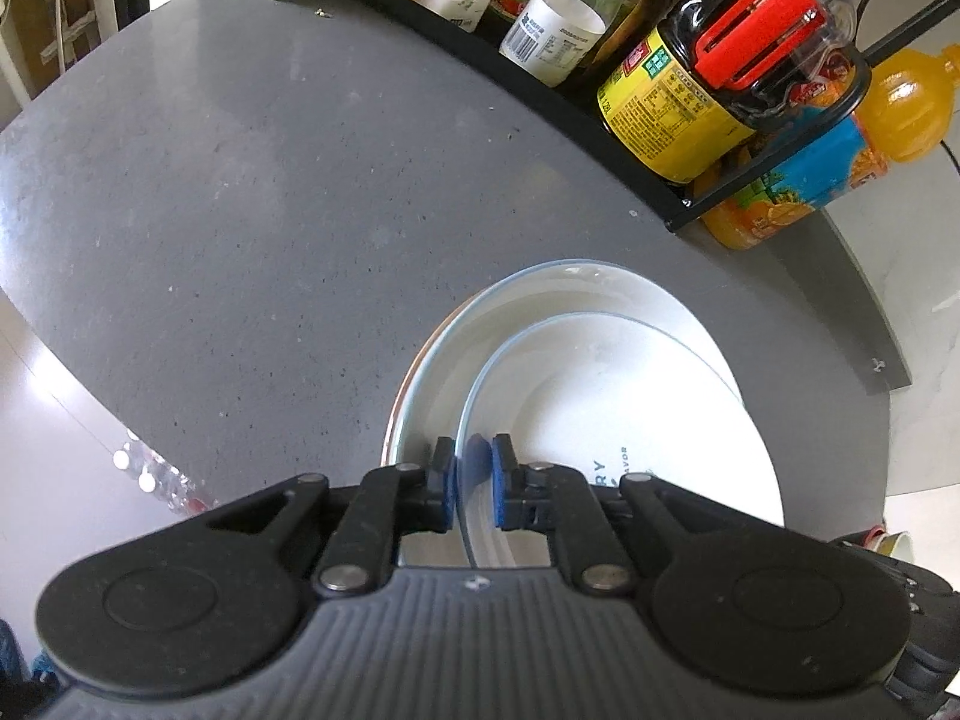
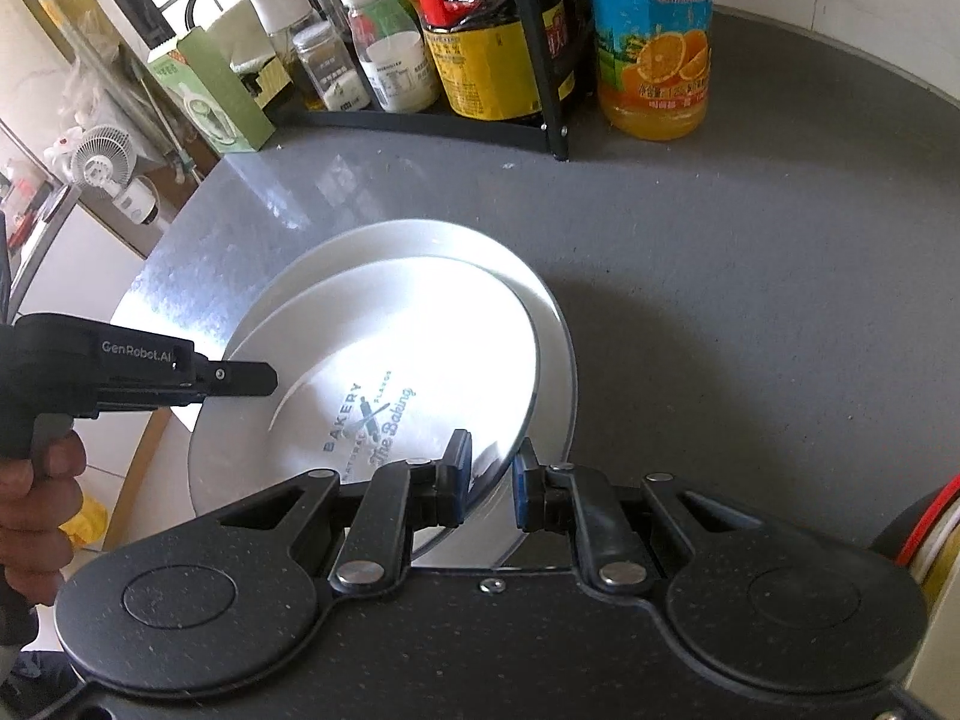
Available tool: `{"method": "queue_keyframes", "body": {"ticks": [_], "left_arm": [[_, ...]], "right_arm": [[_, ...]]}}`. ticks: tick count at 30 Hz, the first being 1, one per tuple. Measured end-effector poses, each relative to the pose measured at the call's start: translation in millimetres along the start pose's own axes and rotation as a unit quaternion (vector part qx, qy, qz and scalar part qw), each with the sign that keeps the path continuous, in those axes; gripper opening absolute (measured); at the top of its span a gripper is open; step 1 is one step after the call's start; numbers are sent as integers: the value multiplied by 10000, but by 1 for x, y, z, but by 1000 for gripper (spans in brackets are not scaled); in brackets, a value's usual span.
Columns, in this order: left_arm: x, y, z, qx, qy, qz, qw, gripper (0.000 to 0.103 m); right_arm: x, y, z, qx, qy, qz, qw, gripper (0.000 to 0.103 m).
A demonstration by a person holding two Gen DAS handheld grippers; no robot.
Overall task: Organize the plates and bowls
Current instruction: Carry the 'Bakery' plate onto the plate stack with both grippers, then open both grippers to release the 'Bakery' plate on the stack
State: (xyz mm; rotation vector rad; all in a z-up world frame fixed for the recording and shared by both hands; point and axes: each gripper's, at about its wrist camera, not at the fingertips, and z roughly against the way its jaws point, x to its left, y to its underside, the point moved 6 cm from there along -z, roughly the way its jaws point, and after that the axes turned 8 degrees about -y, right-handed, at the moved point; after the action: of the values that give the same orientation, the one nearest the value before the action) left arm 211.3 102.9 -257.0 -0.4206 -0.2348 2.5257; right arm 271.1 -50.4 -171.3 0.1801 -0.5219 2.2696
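Two white plates are seen stacked on the grey table [image 1: 240, 192], near its edge. The upper plate [image 1: 630, 420], printed with "BAKERY" lettering, is tilted, with one side raised off the lower plate [image 1: 432, 372] and the far rim resting inside it.

The left hand-held gripper [image 1: 473, 483] is nearly closed, and the rim of the upper plate is pinched between its blue pads [image 1: 499, 480]. The lower plate is seen just beyond and under the fingers, not gripped.

The right hand-held gripper [image 2: 489, 483] is narrowly open around the opposite rim of the same upper plate [image 2: 390, 360]; the rim sits between the blue pads [image 2: 459, 474], closer to the left pad, with a gap seen on the right pad's side. Firm contact cannot be told. The lower plate [image 2: 555, 324] shows past the upper one, ahead and to the right of the fingers.

In the right wrist view the left hand-held gripper [image 2: 264, 378] is seen at the plate's left rim, held by a hand [image 2: 36, 480].

Further ahead of both grippers, a black rack [image 2: 540, 90] with sauce bottles and jars is set at the table's back, with an orange juice bottle [image 2: 654, 42] just beside it and a green carton [image 2: 210, 90] at the other end.
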Motion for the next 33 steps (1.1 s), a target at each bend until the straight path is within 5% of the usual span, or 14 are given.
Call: {"method": "queue_keyframes", "body": {"ticks": [10, 18, 33], "left_arm": [[-4, 5, -4, 107, -76, 38, 9999, 12], [-1, 5, 6, 230, 17, 226, 9995, 27], [13, 10, 23, 265, 237, 516, 9980, 28]], "right_arm": [[-3, -3, -3, 1, 175, -55, 9998, 13], [0, -5, -9, 27, 271, 41, 9996, 13], [3, -8, -22, 21, 365, 93, 9993, 16]]}}
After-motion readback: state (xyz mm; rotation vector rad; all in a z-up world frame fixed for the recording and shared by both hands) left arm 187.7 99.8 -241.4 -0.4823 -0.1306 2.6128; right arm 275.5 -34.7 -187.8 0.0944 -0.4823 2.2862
